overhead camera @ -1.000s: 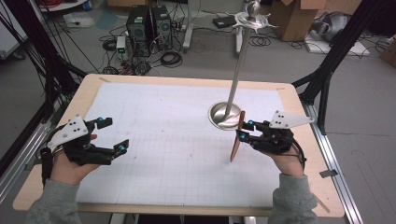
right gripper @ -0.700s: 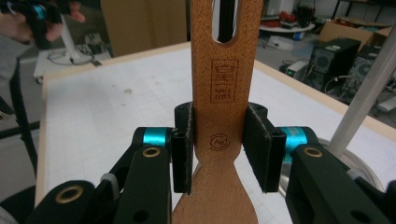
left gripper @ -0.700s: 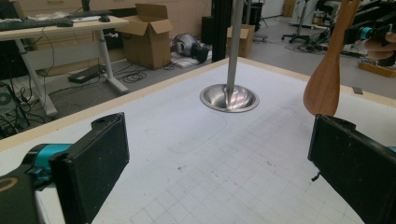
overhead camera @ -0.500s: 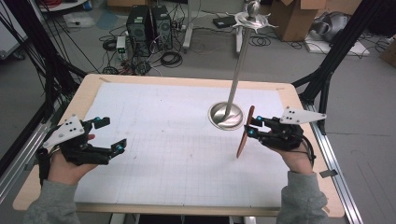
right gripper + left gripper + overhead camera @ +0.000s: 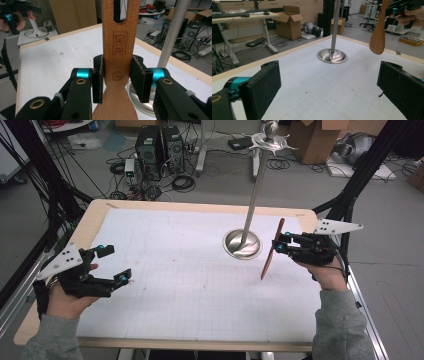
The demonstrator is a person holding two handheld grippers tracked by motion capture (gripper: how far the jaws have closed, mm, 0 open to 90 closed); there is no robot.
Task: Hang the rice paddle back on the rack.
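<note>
My right gripper is shut on a wooden slotted spatula, held above the table's right side with its blade hanging down and tilted. The right gripper view shows both pads clamped on the spatula's stamped neck. Just left of it stands a metal stand with a round dished base and a tall pole topped by hooks. My left gripper stands open near the table's left edge, with nothing between its jaws. From the left gripper view, the spatula hangs to the right of the base.
White gridded paper covers the wooden table. Black frame posts rise at both sides. On the floor beyond the far edge are computer towers, cables and cardboard boxes.
My right gripper has carried the spatula a little to the right and upward, away from the table surface. The left gripper has hardly moved.
</note>
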